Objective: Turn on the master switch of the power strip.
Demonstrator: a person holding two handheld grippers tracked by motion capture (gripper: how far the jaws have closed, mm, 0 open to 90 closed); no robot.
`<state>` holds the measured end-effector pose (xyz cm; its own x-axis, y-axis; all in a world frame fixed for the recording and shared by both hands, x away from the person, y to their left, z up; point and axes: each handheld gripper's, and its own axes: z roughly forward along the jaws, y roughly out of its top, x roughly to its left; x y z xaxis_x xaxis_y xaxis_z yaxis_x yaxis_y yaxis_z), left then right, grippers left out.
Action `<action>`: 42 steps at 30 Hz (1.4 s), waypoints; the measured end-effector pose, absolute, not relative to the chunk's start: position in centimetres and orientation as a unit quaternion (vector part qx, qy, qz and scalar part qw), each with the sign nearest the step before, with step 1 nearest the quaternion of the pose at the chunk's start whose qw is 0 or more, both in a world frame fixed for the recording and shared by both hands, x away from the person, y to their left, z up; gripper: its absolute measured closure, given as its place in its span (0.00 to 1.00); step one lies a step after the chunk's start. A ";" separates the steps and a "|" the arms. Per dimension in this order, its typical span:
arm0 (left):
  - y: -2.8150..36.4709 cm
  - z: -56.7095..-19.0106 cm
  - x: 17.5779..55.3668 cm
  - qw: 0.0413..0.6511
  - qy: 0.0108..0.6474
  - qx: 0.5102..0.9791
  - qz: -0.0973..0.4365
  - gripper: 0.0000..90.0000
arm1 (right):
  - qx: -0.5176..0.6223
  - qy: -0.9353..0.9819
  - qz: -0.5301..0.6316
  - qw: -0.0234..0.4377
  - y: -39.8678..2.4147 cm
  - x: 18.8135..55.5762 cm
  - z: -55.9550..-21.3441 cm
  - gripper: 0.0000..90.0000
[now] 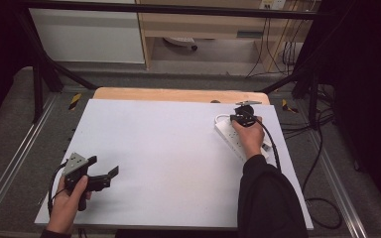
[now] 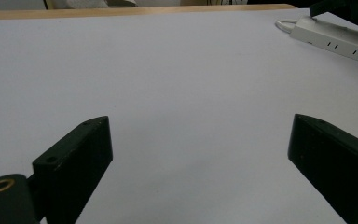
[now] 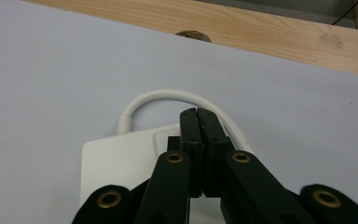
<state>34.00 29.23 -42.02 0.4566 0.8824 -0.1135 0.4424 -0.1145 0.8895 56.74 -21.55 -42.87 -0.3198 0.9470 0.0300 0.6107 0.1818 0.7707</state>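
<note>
White power strip (image 1: 238, 140) at far right of white table sheet (image 1: 168, 158), its cord (image 3: 168, 97) looping behind, right gripper (image 3: 199, 114) jaws pressed together over the strip's end, left gripper (image 1: 106, 171) at near left corner, jaws wide apart, nothing between

Left tongs (image 2: 200, 158) gape wide over the white tabletop (image 2: 177, 84); power strip (image 2: 335, 39) lies far right.

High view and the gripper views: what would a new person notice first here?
First, the white power strip at the right far part of the white table, with the right gripper shut above its end, beside the looping cord. Then the left gripper, open over bare table at the near left.
</note>
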 end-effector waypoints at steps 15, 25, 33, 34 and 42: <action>29.2 -42.0 34.0 0.475 0.466 0.710 0.231 0.07 | 0.530 0.734 0.352 0.236 -21.3 56.8 -43.0 1.00; 29.2 -42.0 34.0 0.474 0.466 0.710 0.232 0.07 | 0.528 0.737 0.348 0.237 -21.2 56.8 -43.0 1.00; 29.2 -42.0 34.0 0.474 0.466 0.710 0.231 0.07 | 0.530 0.740 0.340 0.236 -21.2 56.9 -42.9 1.00; 29.2 -42.0 34.0 0.473 0.466 0.711 0.232 0.07 | 0.531 0.739 0.341 0.235 -21.2 56.8 -42.9 1.00; 29.2 -42.1 34.0 0.473 0.466 0.711 0.232 0.07 | 0.533 0.739 0.339 0.235 -21.1 56.9 -42.9 1.00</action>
<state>34.00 29.16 -42.05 0.4583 0.8819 -0.1102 0.4432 -0.1193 0.8884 56.87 -21.12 -42.91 -0.3215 0.9468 0.0136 0.6281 0.2025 0.7514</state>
